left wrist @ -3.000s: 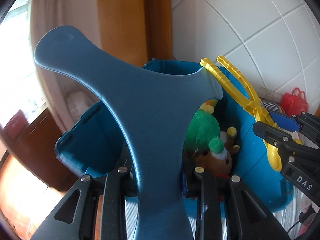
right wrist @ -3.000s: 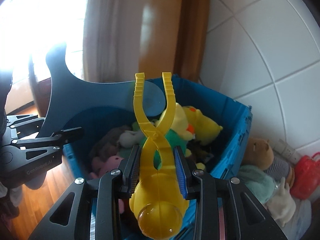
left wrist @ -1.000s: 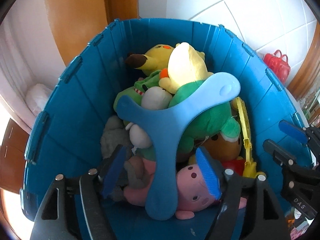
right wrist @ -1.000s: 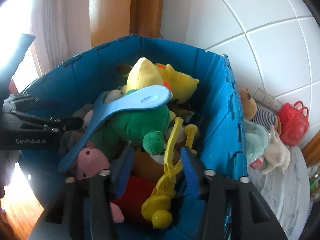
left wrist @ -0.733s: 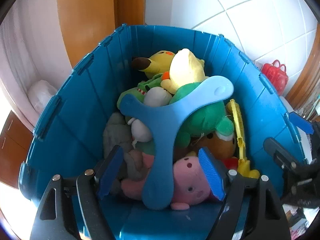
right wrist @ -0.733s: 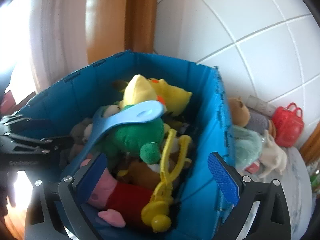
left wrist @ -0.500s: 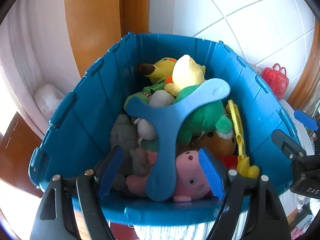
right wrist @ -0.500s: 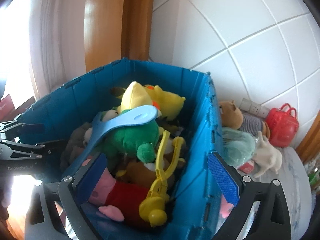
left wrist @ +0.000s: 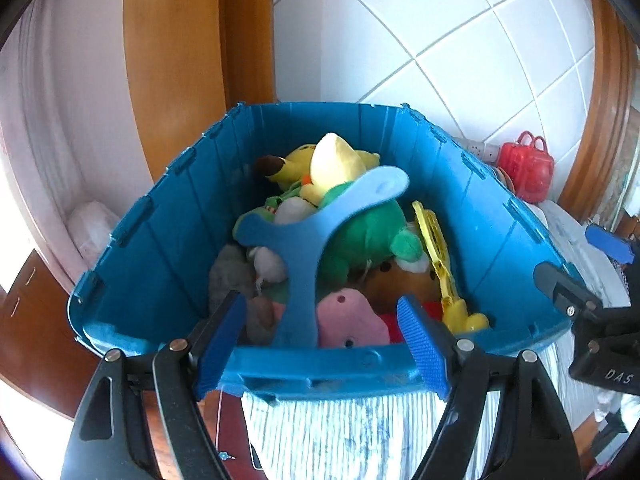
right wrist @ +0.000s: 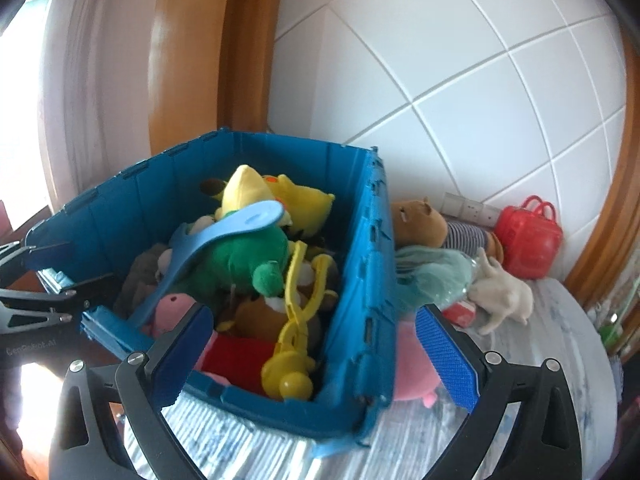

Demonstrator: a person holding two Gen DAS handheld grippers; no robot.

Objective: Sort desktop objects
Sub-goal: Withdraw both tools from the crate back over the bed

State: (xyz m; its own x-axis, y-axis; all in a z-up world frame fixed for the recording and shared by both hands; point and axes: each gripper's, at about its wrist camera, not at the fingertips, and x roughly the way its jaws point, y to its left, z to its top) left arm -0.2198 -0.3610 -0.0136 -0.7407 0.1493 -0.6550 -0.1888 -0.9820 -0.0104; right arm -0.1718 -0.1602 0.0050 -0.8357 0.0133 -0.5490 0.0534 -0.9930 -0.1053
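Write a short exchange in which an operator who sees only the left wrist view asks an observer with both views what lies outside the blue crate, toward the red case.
Operator: What lies between the blue crate and the red case? The crate wall hides it from me.
Observer: A brown plush in a striped top lies there, with its head next to the crate.
Operator: Anything nearer to me?
Observer: A white plush animal lies on the tablecloth in front of the red case.
Operator: Is the right gripper holding anything?
Observer: No, its jaws stand wide open and empty.
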